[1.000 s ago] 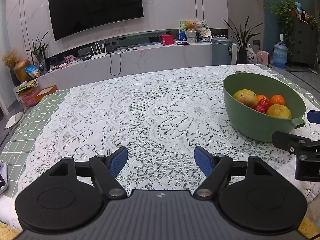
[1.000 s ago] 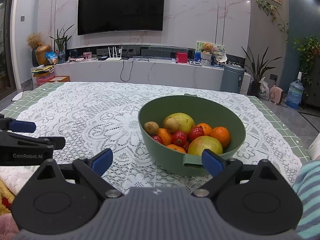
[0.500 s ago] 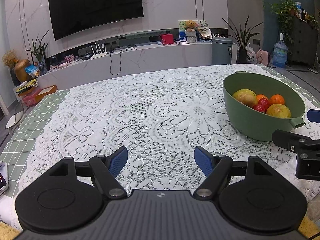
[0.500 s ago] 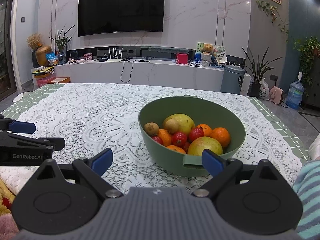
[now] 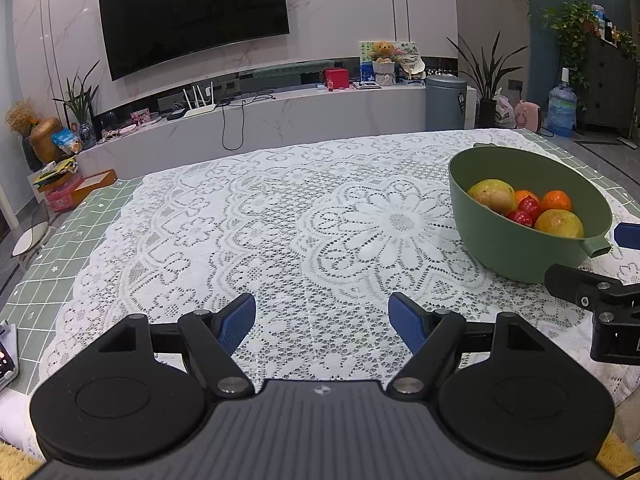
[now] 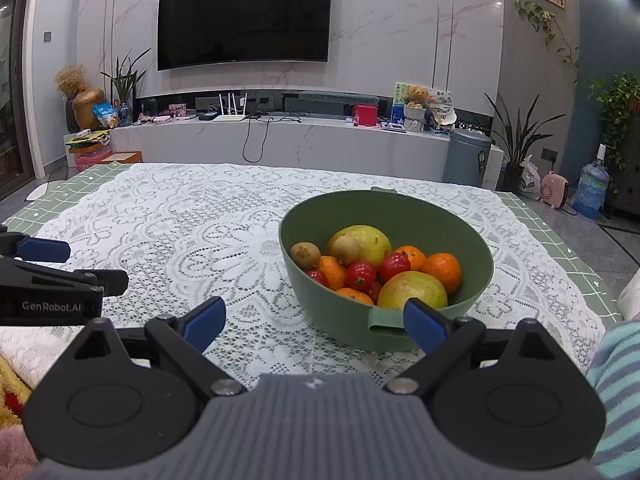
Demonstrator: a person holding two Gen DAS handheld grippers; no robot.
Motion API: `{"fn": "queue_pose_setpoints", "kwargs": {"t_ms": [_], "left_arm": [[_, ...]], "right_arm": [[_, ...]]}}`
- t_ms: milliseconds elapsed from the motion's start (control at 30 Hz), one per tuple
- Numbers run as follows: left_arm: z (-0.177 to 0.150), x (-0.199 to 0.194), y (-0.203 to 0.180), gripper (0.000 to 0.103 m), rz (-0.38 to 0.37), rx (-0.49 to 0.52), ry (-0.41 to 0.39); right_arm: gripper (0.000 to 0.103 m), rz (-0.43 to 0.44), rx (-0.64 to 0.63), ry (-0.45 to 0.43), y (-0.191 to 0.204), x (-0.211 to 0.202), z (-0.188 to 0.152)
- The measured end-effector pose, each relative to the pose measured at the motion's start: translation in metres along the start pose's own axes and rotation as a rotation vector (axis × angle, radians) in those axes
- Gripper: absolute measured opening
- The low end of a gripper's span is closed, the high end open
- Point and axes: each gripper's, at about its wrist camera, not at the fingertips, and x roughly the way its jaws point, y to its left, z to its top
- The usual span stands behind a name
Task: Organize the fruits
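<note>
Both grippers hung level with jaws spread wide and empty: left gripper (image 5: 322,322) over bare lace, right gripper (image 6: 314,320) just short of the green bowl (image 6: 472,240) of fruits (image 6: 376,264). Neither had shifted. Lace cloth (image 5: 280,220) covered the desk, television (image 6: 244,14) beyond

We see a black television (image 6: 244,16) on a marble wall (image 6: 400,40), a long white console (image 6: 280,140) beneath, potted plants (image 6: 516,136) beside.
</note>
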Motion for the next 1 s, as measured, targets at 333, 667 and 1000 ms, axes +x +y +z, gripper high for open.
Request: {"fn": "queue_pose_setpoints", "kwargs": {"t_ms": [333,667,1000], "left_arm": [[-0.0006,0.0,0.0009,0.089,0.0,0.001,0.0],[-0.0009,-0.0012,0.0017,0.089,0.0,0.002,-0.001],[-0.0004,-0.0007,0.0013,0.089,0.0,0.002,0.0]], "right_arm": [[0.092,0.001,0.001,0.001,-0.0002,0.0008,-0.0002],[0.092,0.001,0.001,0.002,-0.0004,0.0008,-0.0002],[0.092,0.002,0.005,0.004,-0.0005,0.0014,-0.0016]]}}
